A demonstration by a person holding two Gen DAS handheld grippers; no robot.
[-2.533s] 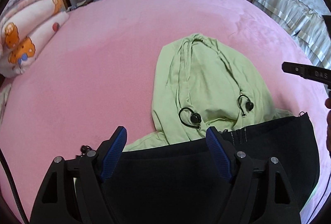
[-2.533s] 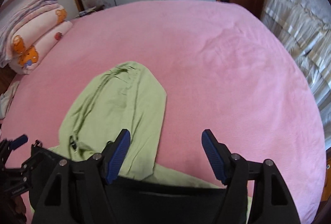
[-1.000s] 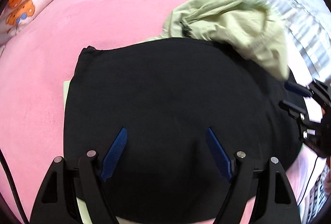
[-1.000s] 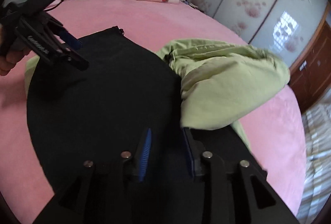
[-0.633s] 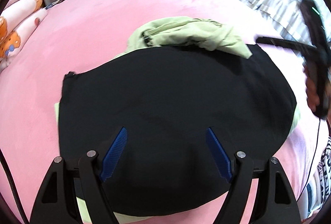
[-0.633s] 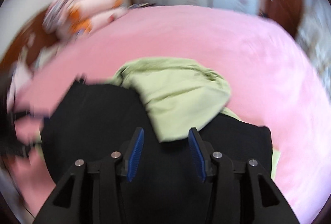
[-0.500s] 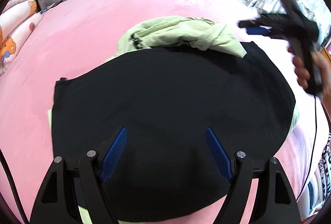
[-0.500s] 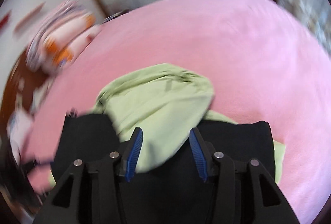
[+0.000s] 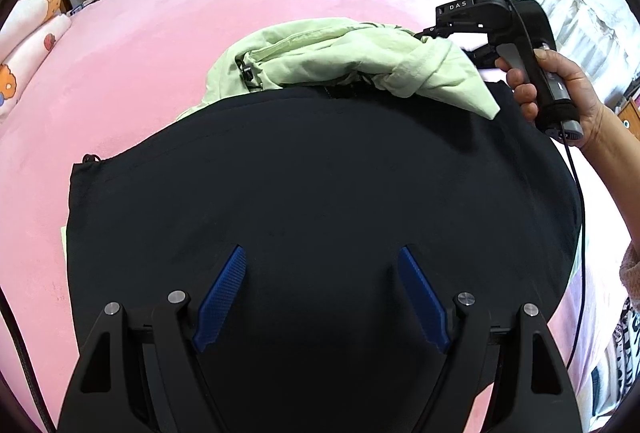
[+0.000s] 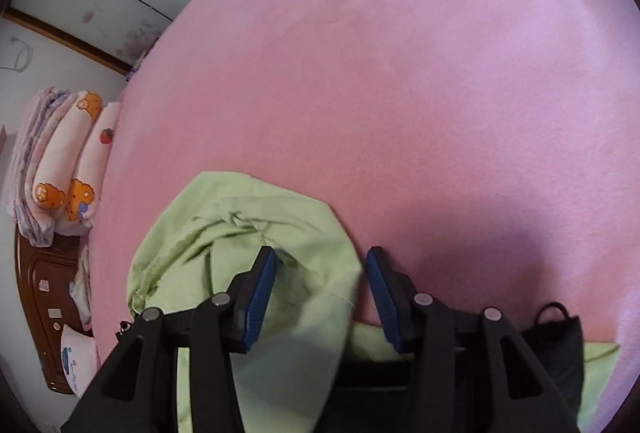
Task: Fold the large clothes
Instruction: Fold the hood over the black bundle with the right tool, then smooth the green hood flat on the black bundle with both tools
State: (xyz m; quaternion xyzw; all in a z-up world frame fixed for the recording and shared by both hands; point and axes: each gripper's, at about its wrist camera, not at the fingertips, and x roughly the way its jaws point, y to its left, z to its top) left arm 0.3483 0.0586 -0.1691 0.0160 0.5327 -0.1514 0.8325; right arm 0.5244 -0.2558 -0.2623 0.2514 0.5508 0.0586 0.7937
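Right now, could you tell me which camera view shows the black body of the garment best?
The left wrist view: the black body fills its middle, spread flat on the pink bed with the green hood bunched at its far edge. The right wrist view catches only a dark strip behind its own gripper and a corner with a loop.

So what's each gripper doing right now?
Left gripper: open, empty, above the black garment.
Right gripper: open, jaws just been closing, green hood between them, not clamped.

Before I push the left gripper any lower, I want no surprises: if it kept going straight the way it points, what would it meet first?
Most likely the black garment: it fills the view ahead of the open left gripper, with nothing between the pads. How far below is unclear.
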